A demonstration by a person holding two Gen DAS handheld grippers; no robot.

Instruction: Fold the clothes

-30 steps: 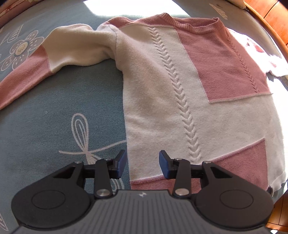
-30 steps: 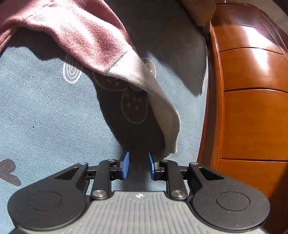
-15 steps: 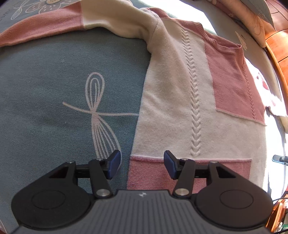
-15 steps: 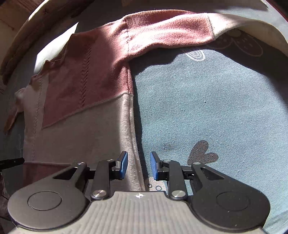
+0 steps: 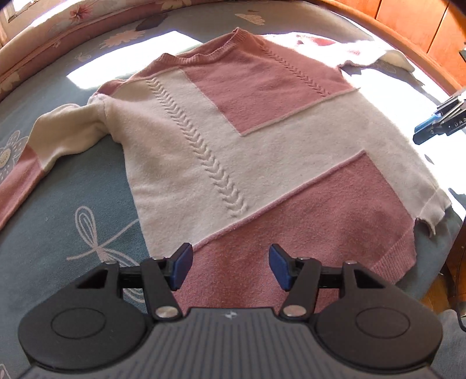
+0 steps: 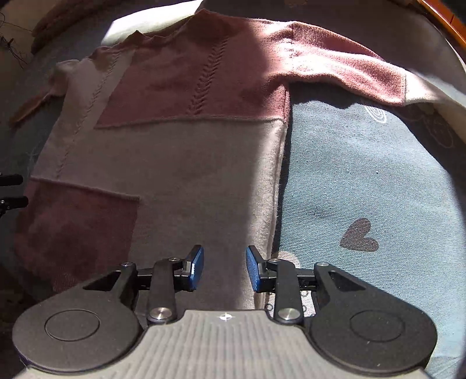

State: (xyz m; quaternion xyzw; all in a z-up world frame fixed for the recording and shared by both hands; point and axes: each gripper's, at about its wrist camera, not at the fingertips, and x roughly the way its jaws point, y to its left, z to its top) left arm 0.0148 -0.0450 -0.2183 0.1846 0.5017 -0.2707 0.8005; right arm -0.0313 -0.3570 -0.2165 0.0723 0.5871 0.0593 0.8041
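**Knit sweater spread flat, both grippers above its hem**

The sweater [image 5: 262, 140] is a soft, fuzzy knit in cream and dusty-pink blocks, with raised braided cable lines down the front and a ribbed neck and hem. It lies flat across the middle of the left wrist view on a blue-grey bedspread [image 5: 72, 186] printed with white line drawings. One sleeve trails to the left edge; the other reaches toward the upper right of the right wrist view. Polished orange wood [image 5: 419, 23] curves along the upper right.

The left gripper [image 5: 230, 269] hangs released over the pink hem panel, nothing between its blue pads. The right gripper [image 6: 224, 269] has its jaws opening above the cream side edge, gripping nothing.
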